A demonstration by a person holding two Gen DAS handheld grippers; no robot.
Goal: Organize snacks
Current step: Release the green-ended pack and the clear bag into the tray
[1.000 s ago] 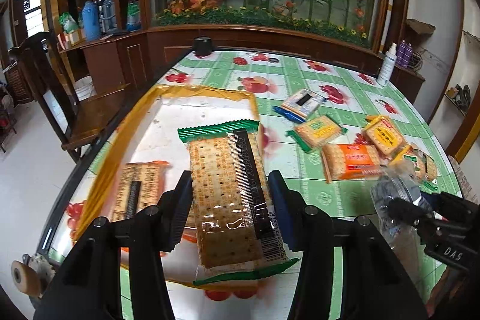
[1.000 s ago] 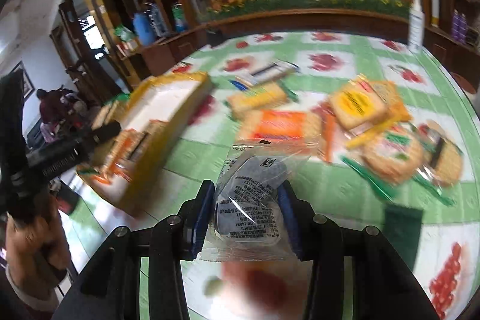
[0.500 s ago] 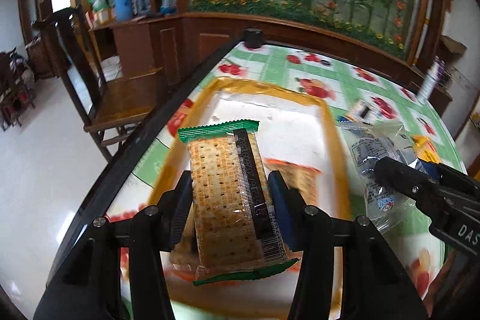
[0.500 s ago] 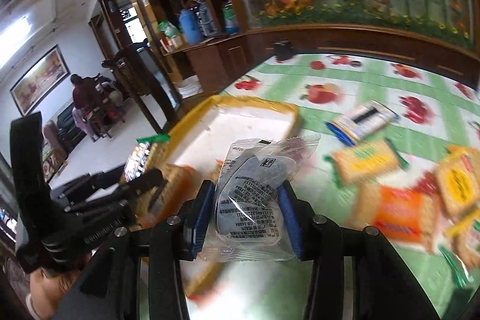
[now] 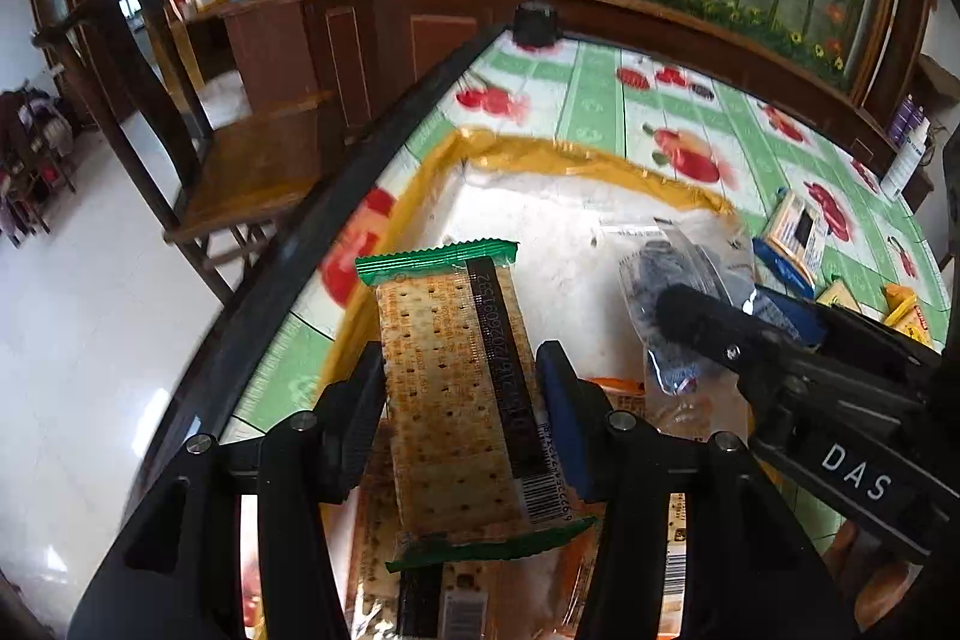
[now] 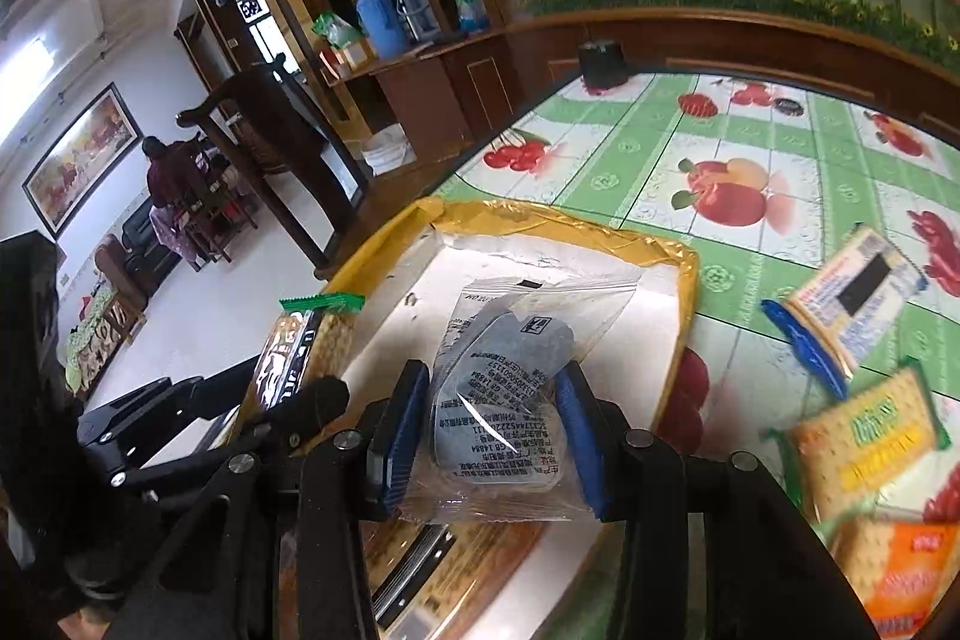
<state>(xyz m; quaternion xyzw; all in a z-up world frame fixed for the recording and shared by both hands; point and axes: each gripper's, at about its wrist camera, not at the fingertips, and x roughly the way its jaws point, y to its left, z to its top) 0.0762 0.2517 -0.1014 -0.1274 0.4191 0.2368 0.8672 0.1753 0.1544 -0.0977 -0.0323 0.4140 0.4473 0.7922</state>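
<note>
My left gripper (image 5: 459, 376) is shut on a green-edged cracker pack (image 5: 456, 388), held over the near end of a yellow-rimmed white tray (image 5: 576, 163). My right gripper (image 6: 489, 406) is shut on a clear packet with a dark snack (image 6: 504, 400) and hovers over the same tray (image 6: 684, 292). In the left wrist view the right gripper (image 5: 678, 307) comes in from the right with its packet (image 5: 666, 280). In the right wrist view the left gripper (image 6: 318, 394) and its pack (image 6: 300, 346) show at the left. An orange-edged cracker pack (image 5: 624, 391) lies in the tray under the held pack.
Loose snack packs lie on the fruit-print tablecloth (image 6: 750, 148) right of the tray: a blue-ended pack (image 6: 852, 292), a green-edged one (image 6: 864, 430), an orange one (image 6: 894, 562). The table's dark edge (image 5: 336, 214) runs left of the tray, with a wooden chair (image 5: 240, 160) beyond.
Both grippers have swung left from the loose snacks to above the tray, each still gripping its pack. The right gripper now hangs close beside the left one.
</note>
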